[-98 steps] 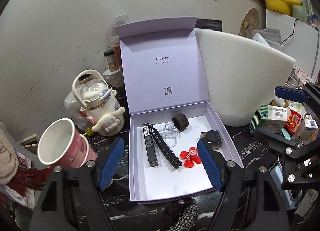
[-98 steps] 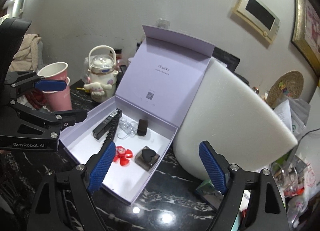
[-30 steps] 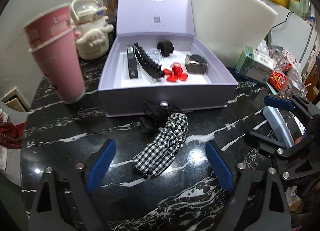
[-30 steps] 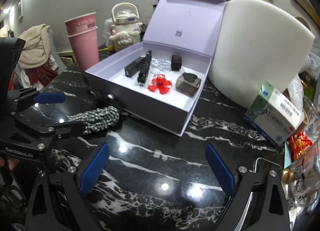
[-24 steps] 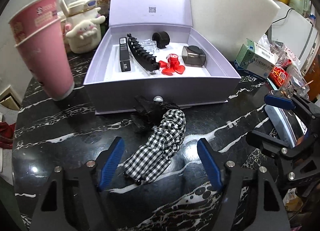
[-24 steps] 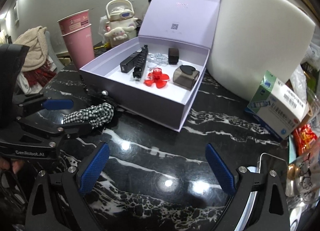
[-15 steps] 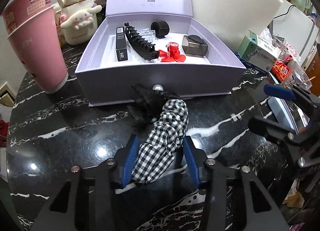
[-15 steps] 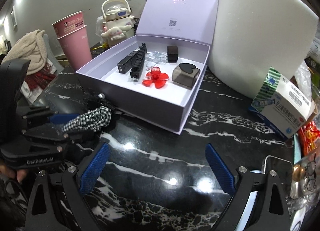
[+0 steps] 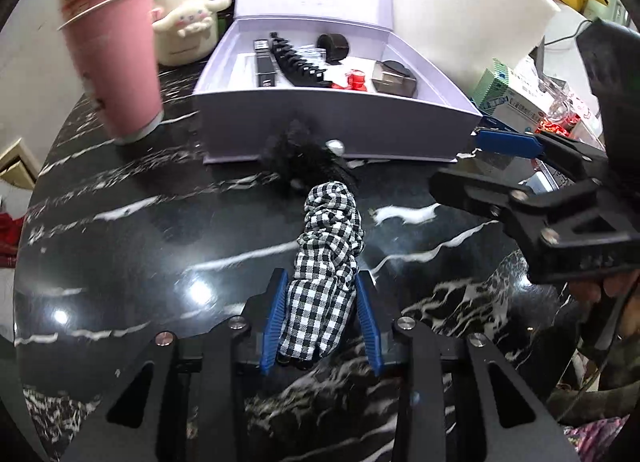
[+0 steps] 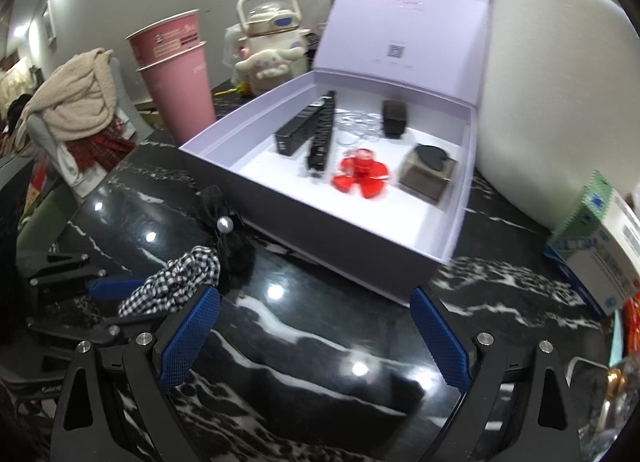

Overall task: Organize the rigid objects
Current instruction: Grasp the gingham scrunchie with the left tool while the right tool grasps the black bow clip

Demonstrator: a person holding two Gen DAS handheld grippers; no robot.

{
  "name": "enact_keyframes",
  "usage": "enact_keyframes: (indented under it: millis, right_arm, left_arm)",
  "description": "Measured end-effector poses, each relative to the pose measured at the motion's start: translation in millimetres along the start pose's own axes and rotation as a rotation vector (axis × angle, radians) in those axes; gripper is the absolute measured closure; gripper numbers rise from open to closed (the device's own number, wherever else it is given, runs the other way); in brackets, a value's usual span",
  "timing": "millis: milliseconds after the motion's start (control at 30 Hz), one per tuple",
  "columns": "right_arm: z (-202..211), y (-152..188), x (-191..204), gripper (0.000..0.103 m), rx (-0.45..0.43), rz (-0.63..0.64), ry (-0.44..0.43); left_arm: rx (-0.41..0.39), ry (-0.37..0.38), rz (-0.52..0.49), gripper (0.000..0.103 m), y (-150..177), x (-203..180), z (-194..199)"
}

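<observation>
A black-and-white checked hair tie with a black frilly bow and a pearl lies on the black marble table in front of the open lilac box. My left gripper is shut on the checked end; it also shows in the right wrist view. The box holds a black tube, a black hair claw, a red flower clip, a clear clip, a dark ring and a dark heart-lid case. My right gripper is open and empty, low over the table in front of the box.
Stacked pink paper cups and a white cartoon kettle stand left of the box. A large white foam block leans behind it on the right. A green-and-white carton and snack packets lie at the right.
My left gripper has come down to the table and closed on the checked hair tie. My right gripper has moved nearer the box and stays open.
</observation>
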State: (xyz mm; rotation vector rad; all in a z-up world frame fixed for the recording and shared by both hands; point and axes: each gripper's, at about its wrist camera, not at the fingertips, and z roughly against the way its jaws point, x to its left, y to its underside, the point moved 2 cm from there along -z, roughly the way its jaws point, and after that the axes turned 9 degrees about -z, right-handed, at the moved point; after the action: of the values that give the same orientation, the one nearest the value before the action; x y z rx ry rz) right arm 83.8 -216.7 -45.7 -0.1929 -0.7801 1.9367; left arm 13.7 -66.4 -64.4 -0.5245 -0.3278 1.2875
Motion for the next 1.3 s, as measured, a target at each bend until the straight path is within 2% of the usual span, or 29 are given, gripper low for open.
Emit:
enact_keyframes:
  millis: [333, 533, 633, 700, 800, 900, 1133, 1300]
  right_arm:
    - [-27.0, -13.6, 40.3, 0.007, 0.035, 0.074, -0.097]
    - [-50.6, -18.6, 58.6, 0.017, 0.083, 0.109, -0.120]
    - [-58.6, -18.0, 63.8, 0.032, 0.099, 0.128, -0.104]
    - [-64.6, -17.4, 63.7, 0.058, 0.112, 0.138, -0.066]
    - [-65.3, -15.9, 62.4, 0.071, 0.109, 0.157, -0.043]
    - [-61.0, -12.0, 59.9, 0.075, 0.111, 0.166, -0.044]
    - [-43.1, 4.4, 52.6, 0.075, 0.117, 0.165, -0.061]
    - [-29.9, 16.4, 44.2, 0.078, 0.117, 0.164, -0.062]
  left_arm:
    - [-0.010, -0.056, 0.119, 0.069, 27.5, 34.5, 18.4]
    - [-0.020, -0.094, 0.176, 0.069, 37.5, 56.5, 25.3]
    - [-0.031, -0.095, 0.194, 0.069, 38.1, 62.4, 26.9]
    - [-0.037, -0.096, 0.198, 0.069, 37.4, 63.9, 26.9]
    - [-0.046, -0.100, 0.199, 0.069, 35.5, 65.7, 27.4]
    - [-0.049, -0.105, 0.190, 0.069, 32.8, 67.5, 26.5]
    - [-0.048, -0.145, 0.154, 0.069, 24.4, 63.2, 21.0]
    - [-0.053, -0.138, 0.134, 0.069, 26.1, 52.8, 19.9]
